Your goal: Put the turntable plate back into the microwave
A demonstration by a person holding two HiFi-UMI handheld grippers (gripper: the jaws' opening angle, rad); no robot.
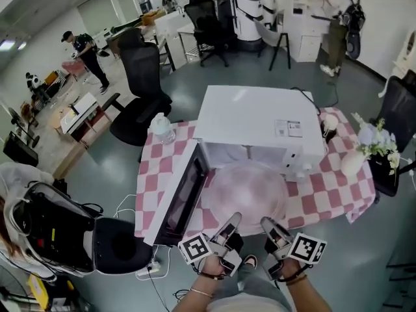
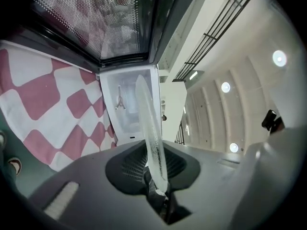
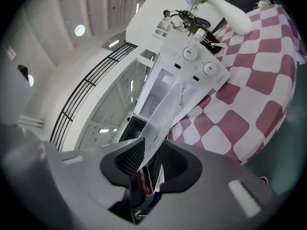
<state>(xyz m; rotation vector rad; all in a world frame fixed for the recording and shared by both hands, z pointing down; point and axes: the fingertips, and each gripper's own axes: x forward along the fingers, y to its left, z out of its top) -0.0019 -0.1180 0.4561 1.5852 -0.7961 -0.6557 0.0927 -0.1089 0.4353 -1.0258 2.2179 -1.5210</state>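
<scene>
Clamped at two places on the near rim of the turntable plate point(image 1: 244, 192): near left by the left gripper point(image 1: 229, 226), near right by the right gripper point(image 1: 270, 228). Held roughly level above the checked tablecloth point(image 1: 331, 188), at the mouth of the open cavity of the microwave point(image 1: 260, 122), with the microwave door point(image 1: 185, 197) swung out to the left.

Left gripper view:
- Pinched tight on the clear glass rim, seen edge-on and running straight away from the jaws.
- Aimed at the white cavity, with the door's mesh window point(image 2: 100, 18) above and checked cloth to the left.

Right gripper view:
- Likewise closed on the glass rim, with the plate edge slanting up and away to the right.
- Faced toward the control panel point(image 3: 197, 63) with its two round knobs.
- Beyond the panel, a white vase point(image 3: 230, 13) with flowers, standing on the cloth.

Elsewhere on the table: a water bottle point(image 1: 162, 129) at the far left corner, well apart from the plate.
</scene>
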